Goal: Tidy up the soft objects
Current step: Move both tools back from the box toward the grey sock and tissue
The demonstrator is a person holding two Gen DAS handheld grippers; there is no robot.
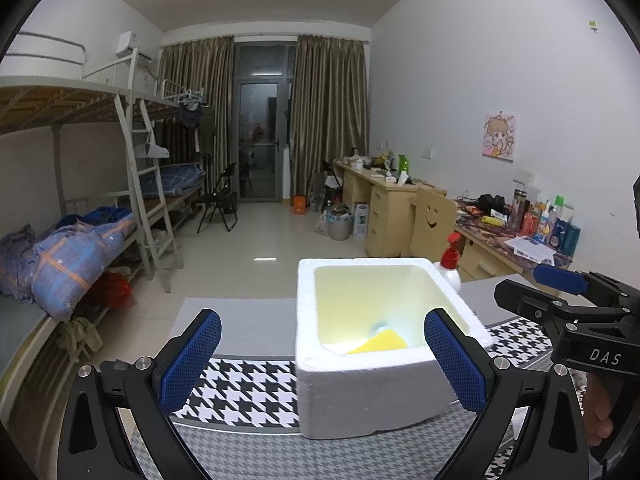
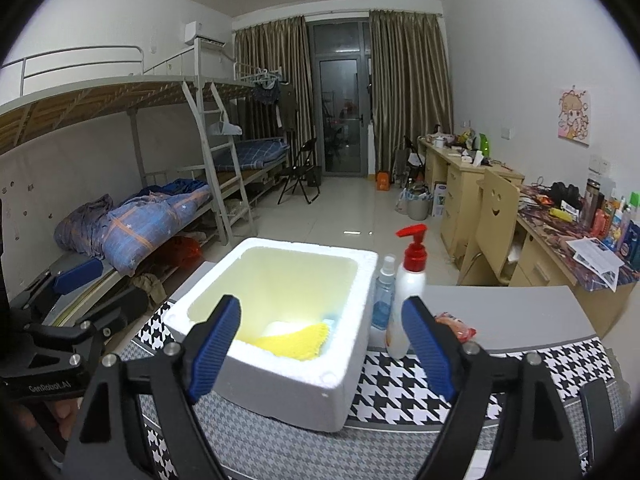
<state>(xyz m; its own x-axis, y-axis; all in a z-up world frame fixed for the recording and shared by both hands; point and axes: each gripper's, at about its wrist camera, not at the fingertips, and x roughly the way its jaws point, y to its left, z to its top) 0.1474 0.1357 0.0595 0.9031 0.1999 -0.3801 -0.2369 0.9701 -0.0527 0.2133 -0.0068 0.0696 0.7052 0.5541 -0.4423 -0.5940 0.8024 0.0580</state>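
The white foam box sat open-topped on the houndstooth cloth, its near corner close to the table's front edge, with grey tabletop bare beyond it to the right. Tight against the box's right wall stood a white pump bottle with a red head and a small blue spray bottle, so that side was crowded; a red-wrapped packet lay just past them, partly behind the right finger. Down inside the box lay the yellow cloth, flat on the floor against the near wall, its long side running along that wall and one tip angling up toward the far right corner, where something pale blue peeked out, too blurred to name. The right gripper hung above the box's near rim, jaws wide apart with nothing between the blue pads, the yellow cloth just below and ahead of them, untouched. The left gripper was spread wide too, empty, its pads straddling the box's near left corner from above, the yellow cloth lying ahead and toward its right finger. To the left of the box the cloth and grey table ran clear to the edge, with open floor beyond.
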